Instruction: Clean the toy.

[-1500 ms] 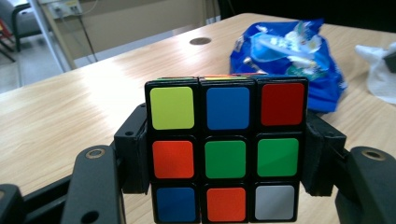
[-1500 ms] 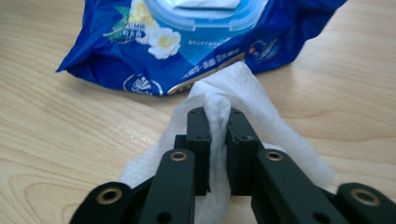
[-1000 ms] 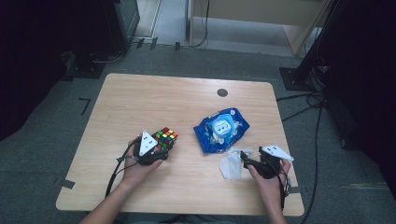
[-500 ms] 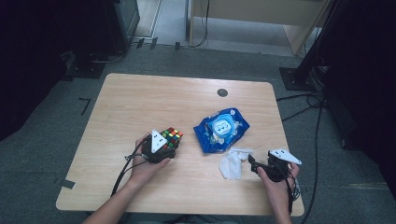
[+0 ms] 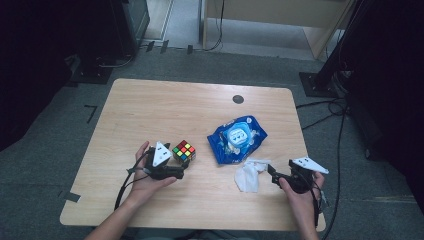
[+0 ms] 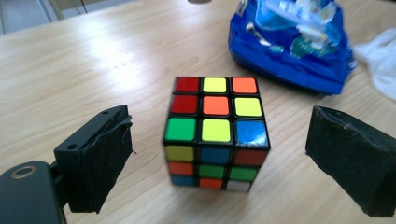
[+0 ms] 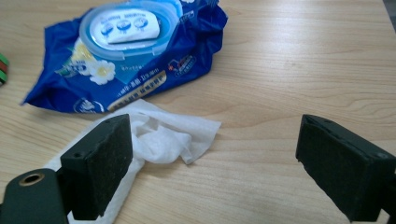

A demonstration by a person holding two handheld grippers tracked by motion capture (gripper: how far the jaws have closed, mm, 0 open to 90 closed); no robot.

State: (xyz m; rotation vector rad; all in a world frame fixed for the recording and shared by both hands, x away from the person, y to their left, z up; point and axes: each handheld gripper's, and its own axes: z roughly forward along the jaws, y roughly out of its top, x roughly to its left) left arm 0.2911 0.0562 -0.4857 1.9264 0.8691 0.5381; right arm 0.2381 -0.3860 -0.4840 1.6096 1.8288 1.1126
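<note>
Left claw (image 6: 219, 158): spread, just opened, cube (image 6: 215, 133) loose between its jaws.
Right claw (image 7: 215, 168): spread, beside wipe (image 7: 159, 135).
Pack (image 5: 237, 139): mid-worktop (image 5: 165, 107), far half bare.

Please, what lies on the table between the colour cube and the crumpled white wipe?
The blue wipes pack lies between the colour cube and the white wipe, set slightly farther back. The high view shows it; nearer the person, the table between them is bare.
</note>
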